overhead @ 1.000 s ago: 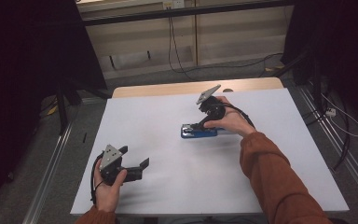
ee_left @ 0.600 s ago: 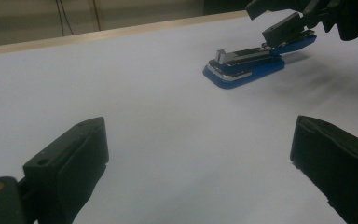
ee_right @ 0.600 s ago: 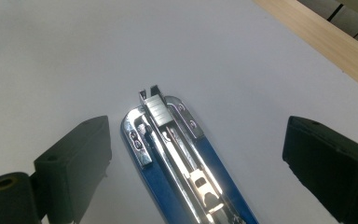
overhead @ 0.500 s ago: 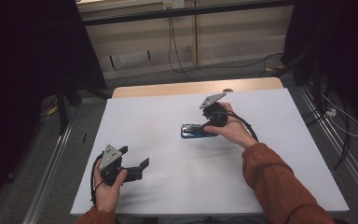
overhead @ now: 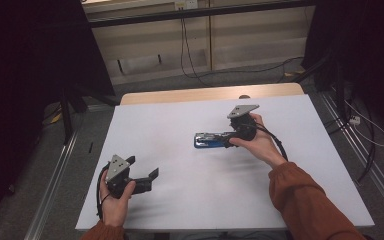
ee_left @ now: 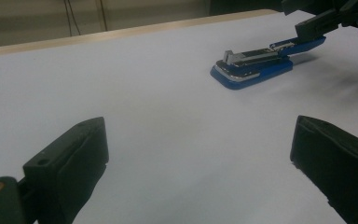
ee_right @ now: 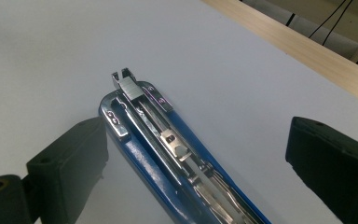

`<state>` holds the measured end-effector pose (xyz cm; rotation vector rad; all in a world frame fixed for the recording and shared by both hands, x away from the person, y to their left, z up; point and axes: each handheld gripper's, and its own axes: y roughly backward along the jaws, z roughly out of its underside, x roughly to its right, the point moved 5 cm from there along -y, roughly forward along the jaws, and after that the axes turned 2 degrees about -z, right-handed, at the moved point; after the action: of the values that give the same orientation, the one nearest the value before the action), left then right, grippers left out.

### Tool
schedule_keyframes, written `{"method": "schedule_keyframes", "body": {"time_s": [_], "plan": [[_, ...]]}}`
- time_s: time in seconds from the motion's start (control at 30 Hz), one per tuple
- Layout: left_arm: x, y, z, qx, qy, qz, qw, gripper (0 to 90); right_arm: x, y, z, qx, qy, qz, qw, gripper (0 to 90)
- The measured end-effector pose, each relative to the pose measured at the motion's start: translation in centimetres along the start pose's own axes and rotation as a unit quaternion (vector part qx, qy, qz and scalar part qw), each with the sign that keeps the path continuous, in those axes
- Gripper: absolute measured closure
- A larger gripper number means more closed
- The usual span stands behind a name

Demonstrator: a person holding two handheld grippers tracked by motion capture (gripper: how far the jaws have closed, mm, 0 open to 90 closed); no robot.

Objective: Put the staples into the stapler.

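Right tool (overhead: 228,140) backing off a blue stapler (overhead: 211,140) lying mid-bench.
Its jaws have just been opening and now stand apart around the stapler's rear, pads clear, so the stapler seems released. Left tool (overhead: 147,180) idles, jaws apart.

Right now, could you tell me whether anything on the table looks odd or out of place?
Yes, the blue stapler lies with its metal staple channel exposed, apparently opened up. The right hand-held gripper is at its rear end, jaws wide and not pressing it.
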<state>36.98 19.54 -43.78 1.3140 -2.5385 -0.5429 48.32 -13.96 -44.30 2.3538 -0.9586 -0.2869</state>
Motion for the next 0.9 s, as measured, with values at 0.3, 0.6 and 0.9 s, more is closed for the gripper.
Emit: {"method": "schedule_keyframes", "body": {"time_s": [0.3,0.6,0.9], "plan": [[0.0,-0.1,0.0,-0.001,0.001,0.001,1.0000,4.4,1.0,1.8,1.3,0.017,-0.024,0.027,0.9992,5.8],[-0.1,0.0,0.1,0.000,0.000,-0.001,1.0000,4.3,1.7,3.5,2.8,0.035,-0.045,0.049,0.9972,6.9],[-0.2,-0.1,0.2,-0.002,0.004,-0.002,1.0000,4.4,1.6,5.0,4.2,0.045,-0.051,0.054,0.9962,6.5]]}}
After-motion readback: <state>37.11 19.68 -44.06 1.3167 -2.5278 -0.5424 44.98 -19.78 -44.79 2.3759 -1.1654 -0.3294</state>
